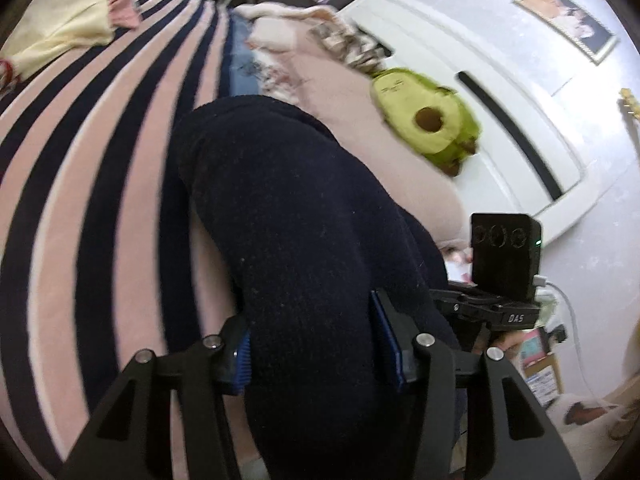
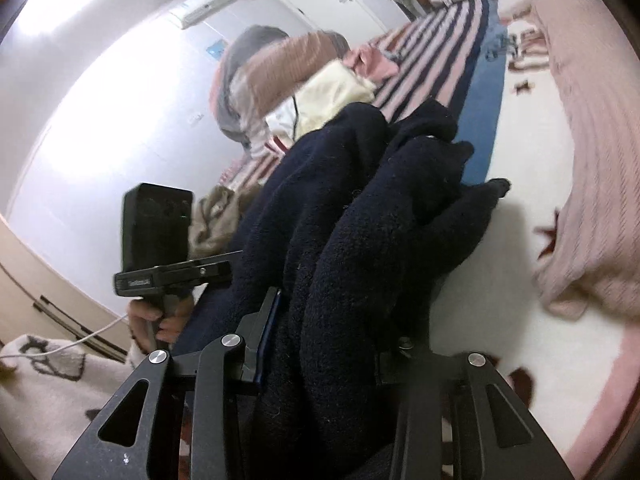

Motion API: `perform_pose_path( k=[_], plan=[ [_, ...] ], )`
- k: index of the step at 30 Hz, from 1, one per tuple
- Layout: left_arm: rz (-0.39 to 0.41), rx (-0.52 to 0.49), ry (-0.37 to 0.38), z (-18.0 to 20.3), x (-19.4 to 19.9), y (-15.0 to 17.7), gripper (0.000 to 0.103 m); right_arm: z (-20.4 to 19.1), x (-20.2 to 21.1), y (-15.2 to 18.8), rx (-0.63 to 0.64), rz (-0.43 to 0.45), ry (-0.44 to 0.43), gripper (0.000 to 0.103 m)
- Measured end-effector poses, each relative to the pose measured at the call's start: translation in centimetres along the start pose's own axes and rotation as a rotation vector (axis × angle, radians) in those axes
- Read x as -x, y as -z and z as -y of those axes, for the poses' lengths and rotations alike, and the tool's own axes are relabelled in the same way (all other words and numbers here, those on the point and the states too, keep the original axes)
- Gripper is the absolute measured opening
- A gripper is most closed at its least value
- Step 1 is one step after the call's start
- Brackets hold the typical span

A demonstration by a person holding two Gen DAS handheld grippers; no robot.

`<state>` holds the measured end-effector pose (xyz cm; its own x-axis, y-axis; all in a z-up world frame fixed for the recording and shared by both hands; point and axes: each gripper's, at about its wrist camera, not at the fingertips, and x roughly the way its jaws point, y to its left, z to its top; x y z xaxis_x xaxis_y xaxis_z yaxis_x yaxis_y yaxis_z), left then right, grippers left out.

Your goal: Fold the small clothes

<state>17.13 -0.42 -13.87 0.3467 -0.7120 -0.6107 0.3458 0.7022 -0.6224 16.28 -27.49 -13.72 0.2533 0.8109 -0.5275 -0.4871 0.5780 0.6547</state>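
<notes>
My left hand-held gripper (image 1: 316,344) is pinching a dark navy garment (image 1: 304,216); its blue pads (image 1: 243,364) press the fuzzy cloth from both sides. The garment hangs bunched and rounded in front of the camera, lifted over the bed (image 1: 80,184), which wears a cover of pink and navy stripes.

My right hand-held gripper (image 2: 332,340) is clamped on the same garment (image 2: 360,240). One blue pad (image 2: 270,332) shows at the left of the cloth; the other finger is buried in the folds. From this side the garment falls in thick ridges, and a loose end (image 2: 496,188) pokes out over a white rug (image 2: 512,264).

In the left view, the right gripper's black box (image 1: 505,254) sits just beside the garment. The right view shows the left gripper's box (image 2: 156,228) and my hand (image 2: 154,322) on its handle.

Further off on the bed lie a cream cloth (image 1: 60,28), a pink blanket (image 1: 344,92) and an avocado plush (image 1: 428,120) against a white headboard (image 1: 500,104). A picture (image 1: 568,20) hangs on the wall. The right view shows a heap of clothes (image 2: 280,76) at the bed's far end.
</notes>
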Motion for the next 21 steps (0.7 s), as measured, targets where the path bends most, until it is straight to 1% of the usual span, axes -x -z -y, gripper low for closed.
perform_pose_path(
  k=[2, 3, 5, 6, 7, 8, 9, 10, 11, 13, 17, 18, 19, 20, 21],
  plan=[
    [-0.014, 0.016, -0.035, -0.8, -0.4, 0.7, 0.05, 0.7, -1.7, 0.5, -0.019, -0.037, 0.026, 0.031],
    [-0.016, 0.032, -0.036, -1.4, -0.4, 1.0, 0.05, 1.0, -2.1, 0.6, -0.028, -0.052, 0.036, 0.032],
    [-0.009, 0.054, -0.004, -2.4, 0.4, 1.2, 0.055, 1.7, -2.8, 0.8, -0.046, -0.077, 0.077, 0.046],
    [-0.004, 0.056, 0.001, -2.6, 0.7, 1.2, 0.058, 2.1, -2.8, 0.8, -0.054, -0.08, 0.117, 0.061],
    [-0.004, 0.056, 0.0, -2.8, 0.9, 1.2, 0.066, 2.4, -2.6, 0.7, -0.051, -0.078, 0.164, 0.072],
    [-0.013, 0.053, -0.004, -2.9, 1.0, 1.2, 0.073, 2.5, -2.5, 0.7, -0.044, -0.079, 0.185, 0.075],
    [-0.035, 0.05, -0.001, -3.2, 0.8, 1.3, 0.075, 2.7, -2.5, 0.6, -0.031, -0.086, 0.208, 0.079],
    [-0.045, 0.056, 0.009, -3.2, 0.6, 1.2, 0.076, 2.9, -2.5, 0.6, -0.026, -0.093, 0.211, 0.081],
    [-0.052, 0.071, 0.027, -3.5, 0.3, 1.3, 0.077, 3.2, -2.6, 0.6, -0.03, -0.105, 0.201, 0.082],
    [-0.068, 0.138, 0.075, -4.3, -0.5, 1.5, 0.077, 4.3, -3.5, 0.8, -0.07, -0.141, 0.133, 0.084],
    [-0.093, 0.204, 0.151, -4.8, -2.6, 2.0, 0.078, 5.2, -3.8, 0.6, -0.077, -0.154, 0.077, 0.086],
    [-0.094, 0.213, 0.154, -4.7, -3.0, 2.0, 0.077, 5.1, -3.8, 0.5, -0.067, -0.162, 0.063, 0.088],
    [-0.094, 0.215, 0.149, -4.6, -3.4, 1.9, 0.072, 5.1, -4.0, 0.5, -0.056, -0.167, 0.047, 0.088],
    [-0.093, 0.204, 0.134, -4.4, -3.6, 1.7, 0.068, 5.0, -4.3, 0.5, -0.052, -0.168, 0.037, 0.086],
    [-0.089, 0.19, 0.122, -4.0, -3.5, 1.6, 0.065, 5.0, -4.4, 0.4, -0.051, -0.168, 0.027, 0.08]
  ],
)
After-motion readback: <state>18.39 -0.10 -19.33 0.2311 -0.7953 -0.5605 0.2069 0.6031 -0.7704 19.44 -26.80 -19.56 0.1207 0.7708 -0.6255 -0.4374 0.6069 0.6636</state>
